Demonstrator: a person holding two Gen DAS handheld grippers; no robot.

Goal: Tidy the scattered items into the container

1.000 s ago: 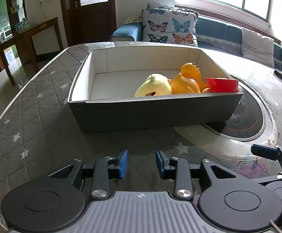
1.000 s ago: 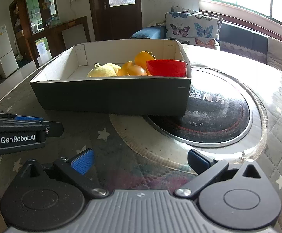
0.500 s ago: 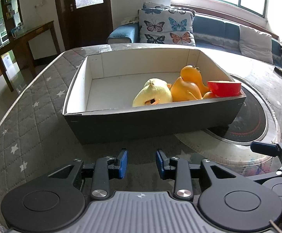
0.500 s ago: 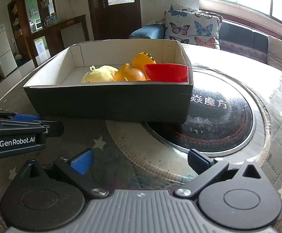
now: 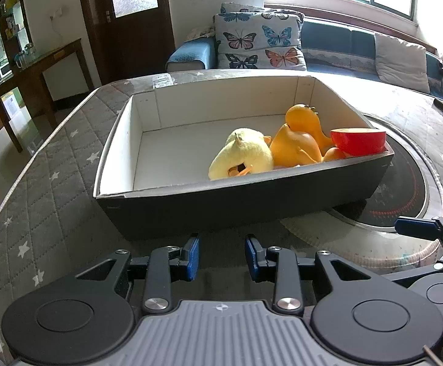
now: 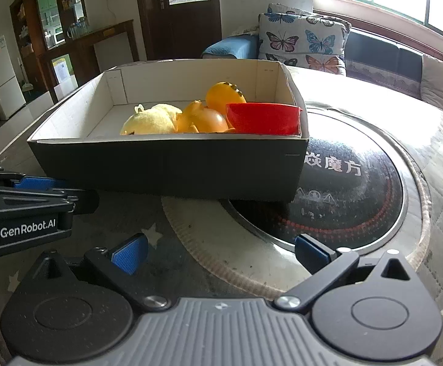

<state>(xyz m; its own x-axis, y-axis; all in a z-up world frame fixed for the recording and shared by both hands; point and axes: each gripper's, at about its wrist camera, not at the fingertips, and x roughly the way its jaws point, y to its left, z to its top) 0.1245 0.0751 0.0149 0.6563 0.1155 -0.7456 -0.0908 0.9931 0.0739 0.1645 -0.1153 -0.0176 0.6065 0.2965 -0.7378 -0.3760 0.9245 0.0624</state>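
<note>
A dark cardboard box (image 5: 251, 201) with a white inside stands on the table; it also shows in the right wrist view (image 6: 166, 164). In it lie a yellow plush toy (image 5: 242, 155), an orange toy (image 5: 300, 140) and a red bowl (image 5: 358, 141). The same yellow plush toy (image 6: 151, 120), orange toy (image 6: 209, 109) and red bowl (image 6: 262, 117) show in the right wrist view. My left gripper (image 5: 221, 256) is narrowly open and empty, just in front of the box's near wall. My right gripper (image 6: 218, 253) is wide open and empty, in front of the box's right end.
The table has a grey quilted star-pattern cover (image 5: 38, 189) and a round black cooktop (image 6: 352, 195) partly under the box. A sofa with butterfly cushions (image 5: 258, 42) stands behind the table. A wooden sideboard (image 5: 47, 61) stands at the left.
Both grippers have risen and tilted, so more of the box's inside shows. The left gripper has closed in slightly on the box. The jaws and the box contents are unchanged.
</note>
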